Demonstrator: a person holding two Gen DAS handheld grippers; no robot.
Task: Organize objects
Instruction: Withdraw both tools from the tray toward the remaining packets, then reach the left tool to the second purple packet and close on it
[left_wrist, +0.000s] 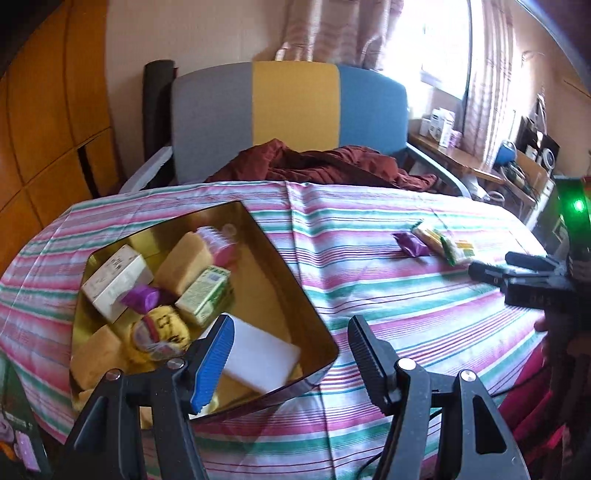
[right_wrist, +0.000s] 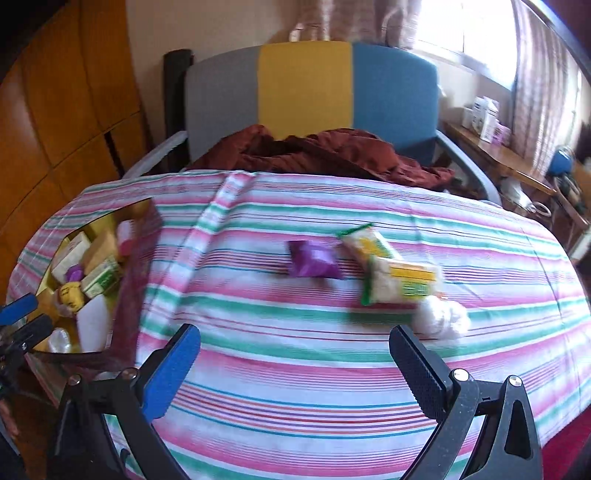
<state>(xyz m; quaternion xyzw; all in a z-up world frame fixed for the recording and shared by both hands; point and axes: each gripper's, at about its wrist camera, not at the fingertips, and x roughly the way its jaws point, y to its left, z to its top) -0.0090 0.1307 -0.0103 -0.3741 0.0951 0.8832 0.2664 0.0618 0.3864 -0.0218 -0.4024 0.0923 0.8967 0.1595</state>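
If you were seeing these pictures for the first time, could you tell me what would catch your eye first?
The striped tablecloth fills both views. On its left stands a shiny gold tin crammed with boxes and packets. Right of centre, a purple packet and two yellow-green packets lie loose on the cloth.

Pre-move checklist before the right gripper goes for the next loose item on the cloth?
1. Right gripper open, nothing between the jaws: ok.
2. Left gripper open and empty, over the near corner of the gold tin: ok.
3. Loose items in view: purple packet, two yellow-green packets, white wad: ok.
4. Packets separated for a clean pick: not ok, the two yellow-green ones overlap, and the wad touches the nearer one.
5. Room left in the tin: ok, bare floor along its right side.
6. Striped cloth flat under the targets: ok.
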